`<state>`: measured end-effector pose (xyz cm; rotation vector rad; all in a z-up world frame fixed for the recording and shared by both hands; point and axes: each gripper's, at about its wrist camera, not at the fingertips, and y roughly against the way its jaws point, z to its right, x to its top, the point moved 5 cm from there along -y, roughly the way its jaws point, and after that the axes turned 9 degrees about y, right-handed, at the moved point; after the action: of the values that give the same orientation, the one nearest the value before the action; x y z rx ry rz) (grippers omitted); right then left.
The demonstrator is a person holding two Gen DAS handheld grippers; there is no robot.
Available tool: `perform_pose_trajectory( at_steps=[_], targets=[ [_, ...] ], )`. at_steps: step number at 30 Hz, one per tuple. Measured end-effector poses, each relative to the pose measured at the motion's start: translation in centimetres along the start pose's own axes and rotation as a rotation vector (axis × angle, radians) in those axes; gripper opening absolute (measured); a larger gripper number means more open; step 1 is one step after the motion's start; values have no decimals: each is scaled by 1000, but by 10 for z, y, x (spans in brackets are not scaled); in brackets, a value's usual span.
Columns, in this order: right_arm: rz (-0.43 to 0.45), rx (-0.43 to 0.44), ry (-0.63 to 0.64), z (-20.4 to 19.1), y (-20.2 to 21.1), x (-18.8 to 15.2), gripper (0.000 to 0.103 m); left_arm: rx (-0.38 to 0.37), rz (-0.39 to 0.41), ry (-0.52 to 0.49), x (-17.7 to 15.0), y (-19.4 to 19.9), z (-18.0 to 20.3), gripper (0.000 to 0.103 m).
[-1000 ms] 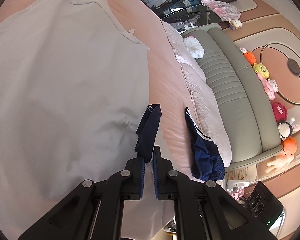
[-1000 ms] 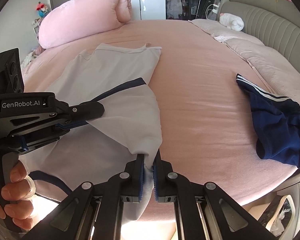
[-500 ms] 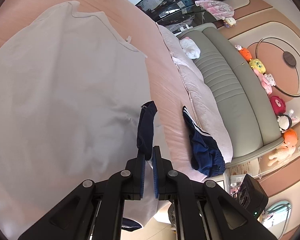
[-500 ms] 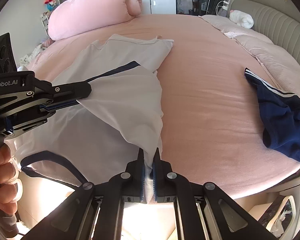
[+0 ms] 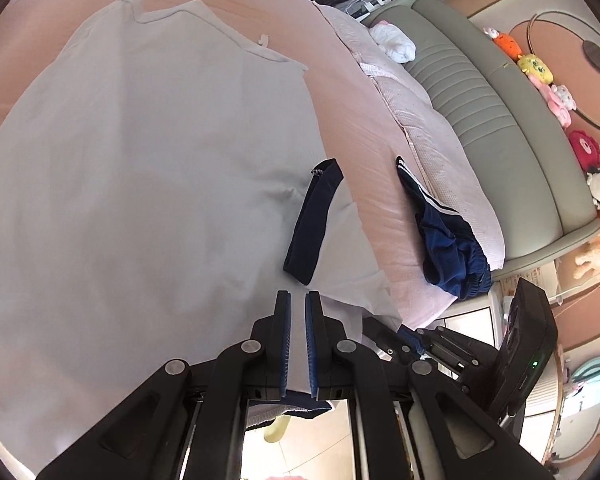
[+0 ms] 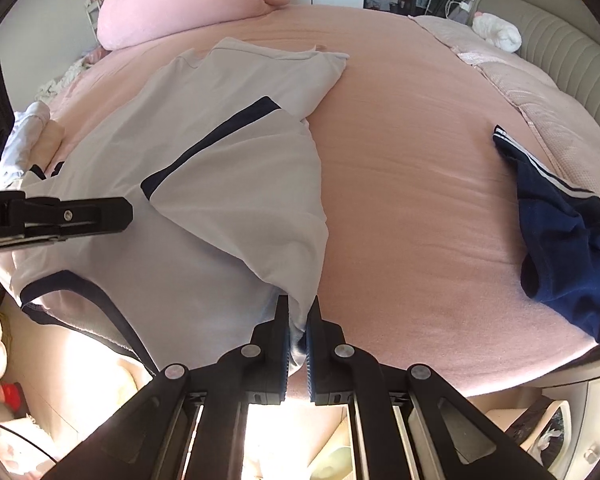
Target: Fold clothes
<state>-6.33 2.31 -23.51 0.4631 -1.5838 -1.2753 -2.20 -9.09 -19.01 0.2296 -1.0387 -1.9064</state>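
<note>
White shirt with navy trim lies spread on the pink bed, collar toward 12 o'clock, one side flap turned in over the body. I have both grippers clamped on its near edge, probably so the fabric stays taut and square for the next fold. Right gripper pinches the flap's lower corner at 6 o'clock in its view. Left gripper is shut on white cloth too — the navy sleeve cuff sits just past its tips at 12 o'clock. From the right camera the left gripper comes in at 9 o'clock, over the shirt body. Navy shorts wait at 3 o'clock, well apart — next item, I'd guess.
</note>
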Motion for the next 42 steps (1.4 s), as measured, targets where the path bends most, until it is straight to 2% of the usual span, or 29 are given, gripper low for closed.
perform_pose_trajectory(
  at_steps=[2,4,5,6,7,9,11,17,20,26,29,34,40,42],
  targets=[
    [-29,30,1,1,1,2,5,31,-38,-43,10,8,11,11],
    [-53,55,-17,6,6,4,6,68,-79,-99,20,16,21,31],
    [-65,64,-23,9,8,5,7,79,-90,-127,25,20,27,54],
    [-76,72,-30,12,11,6,11,82,-93,-148,30,23,31,69],
    [-88,81,-37,15,13,7,14,92,-98,-163,35,25,35,70],
    [-110,92,-41,19,21,9,38,122,-124,-191,43,25,41,70],
    [-121,120,-38,21,30,14,46,164,-202,-226,47,15,46,70],
    [-169,170,37,23,45,40,54,251,-320,-367,56,-16,61,70],
    [-192,145,89,25,41,54,56,229,-352,-422,57,-33,67,70],
    [-276,143,81,38,11,62,56,187,-367,-424,70,-65,63,70],
    [-267,173,-6,49,0,58,56,151,-388,-374,71,-76,56,70],
    [-224,253,-219,65,-16,47,56,111,-417,-389,64,-87,57,70],
    [-236,373,-443,84,-21,14,56,-32,-420,-255,69,-88,58,70],
    [-234,392,-498,90,-23,7,56,-33,-418,-241,72,-91,57,70]
  ],
)
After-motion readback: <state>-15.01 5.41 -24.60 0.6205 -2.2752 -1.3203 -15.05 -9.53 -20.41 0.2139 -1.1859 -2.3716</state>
